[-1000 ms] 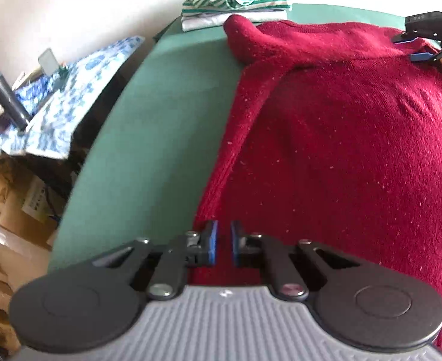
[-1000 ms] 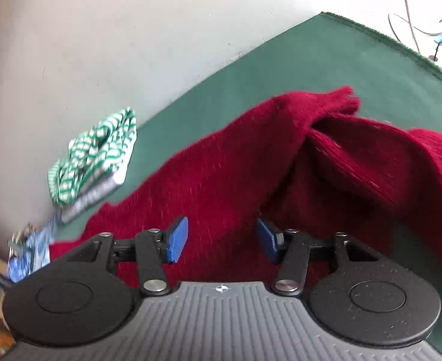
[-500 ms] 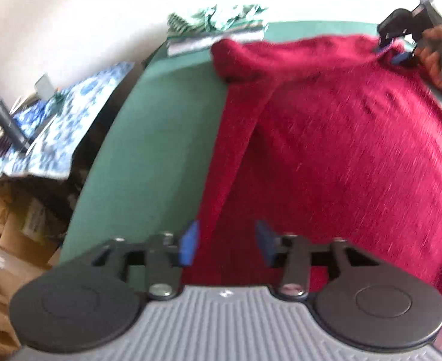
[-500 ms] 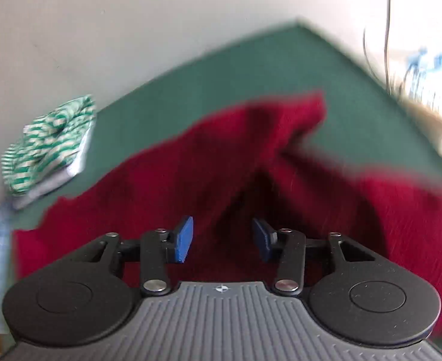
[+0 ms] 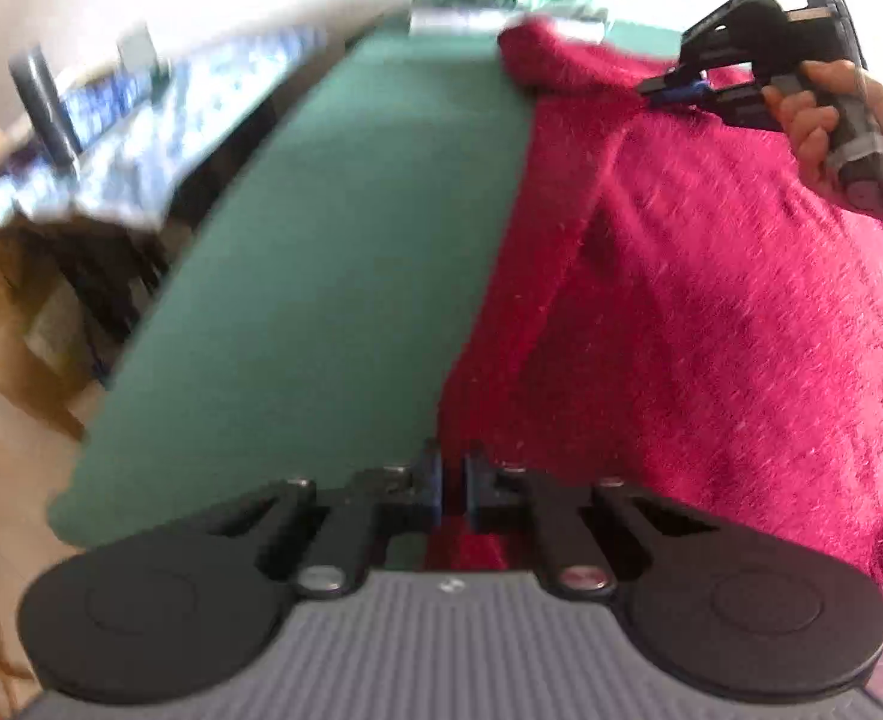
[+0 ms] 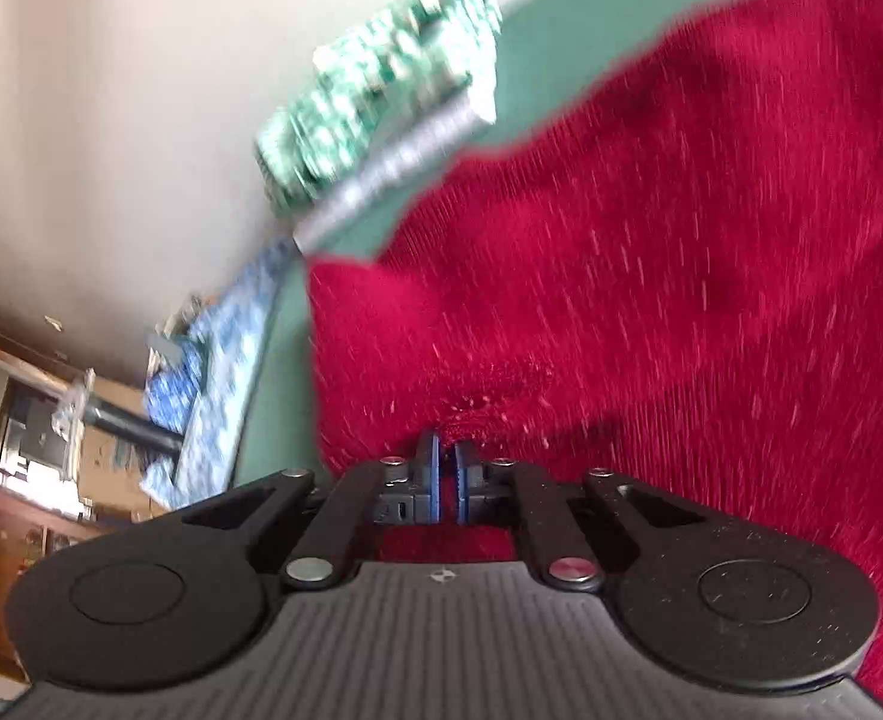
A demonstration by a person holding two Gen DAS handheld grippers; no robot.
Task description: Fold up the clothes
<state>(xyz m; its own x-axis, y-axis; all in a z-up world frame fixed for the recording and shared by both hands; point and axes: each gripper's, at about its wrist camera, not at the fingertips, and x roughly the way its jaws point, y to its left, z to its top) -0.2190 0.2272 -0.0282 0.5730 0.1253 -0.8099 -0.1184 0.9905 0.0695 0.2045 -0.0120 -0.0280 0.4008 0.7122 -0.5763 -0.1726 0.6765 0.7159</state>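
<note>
A dark red knit sweater (image 5: 711,312) lies spread over the green table (image 5: 333,252). My left gripper (image 5: 452,477) is shut on the sweater's near left edge, with red fabric showing between its blue pads. The right gripper (image 5: 678,93), held by a hand (image 5: 813,120), pinches the sweater's far part near the folded sleeve. In the right wrist view the right gripper (image 6: 446,480) is shut on a bunched fold of the sweater (image 6: 681,276), which fills the right side of that view.
A folded green-and-white striped garment on a grey one (image 6: 381,102) sits at the table's far end by the wall. A blue-patterned cloth (image 5: 159,120) covers furniture left of the table. Cardboard boxes (image 5: 3,312) stand on the floor below.
Both grippers stood open half a second ago and have closed on the sweater. The right gripper has swung left toward the striped pile; both views are motion-blurred.
</note>
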